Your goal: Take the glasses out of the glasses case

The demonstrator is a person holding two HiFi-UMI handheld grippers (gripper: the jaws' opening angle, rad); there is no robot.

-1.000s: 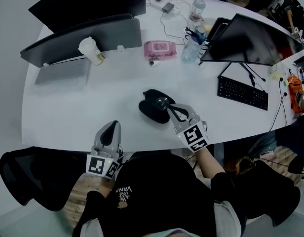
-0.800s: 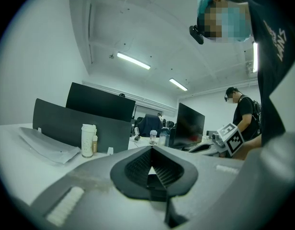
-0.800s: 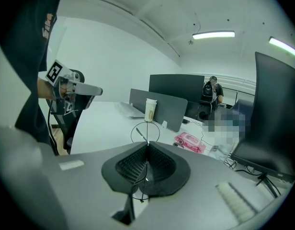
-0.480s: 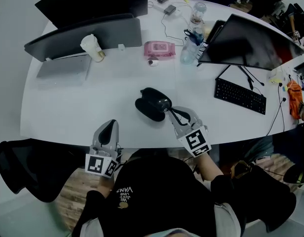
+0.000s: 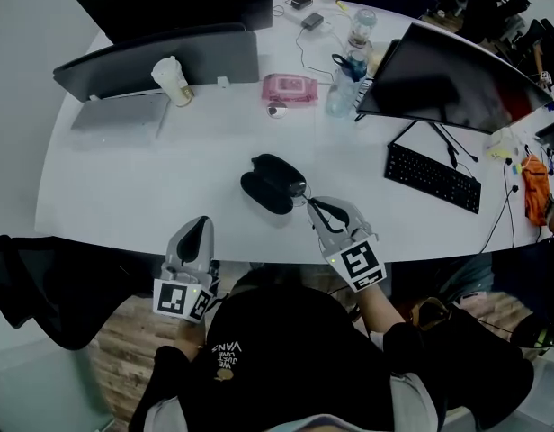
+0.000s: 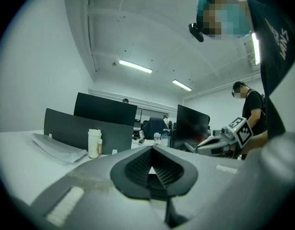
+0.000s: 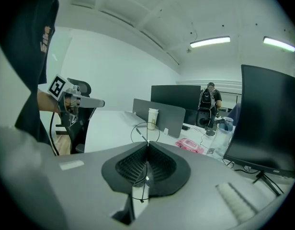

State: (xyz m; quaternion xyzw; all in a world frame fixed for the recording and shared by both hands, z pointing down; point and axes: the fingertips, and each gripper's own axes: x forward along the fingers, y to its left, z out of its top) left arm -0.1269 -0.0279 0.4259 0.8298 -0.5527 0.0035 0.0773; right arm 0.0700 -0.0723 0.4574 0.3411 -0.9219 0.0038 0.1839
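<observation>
The black glasses case (image 5: 271, 184) lies open on the white table (image 5: 124, 196), its lid folded back. My right gripper (image 5: 310, 205) is just right of the case and a little nearer me, shut on thin wire-framed glasses (image 7: 145, 132). In the right gripper view a round wire rim stands above the closed jaws of that gripper (image 7: 147, 145), and a temple runs down between them. My left gripper (image 5: 199, 227) hovers at the table's front edge, left of the case and well apart from it. In the left gripper view, my left gripper (image 6: 151, 150) is shut with nothing in it.
Behind the case are a pink wipes pack (image 5: 290, 88), a paper cup (image 5: 172, 81), a grey divider (image 5: 160, 61), a closed laptop (image 5: 120, 115) and water bottles (image 5: 344, 93). A dark monitor (image 5: 457, 79) and keyboard (image 5: 432, 179) stand at the right. A black chair (image 5: 43, 286) is beside my left gripper.
My right gripper has drawn back slightly from the case towards me, still pinching the glasses. The left gripper has stayed put; the head view shifted a little.
</observation>
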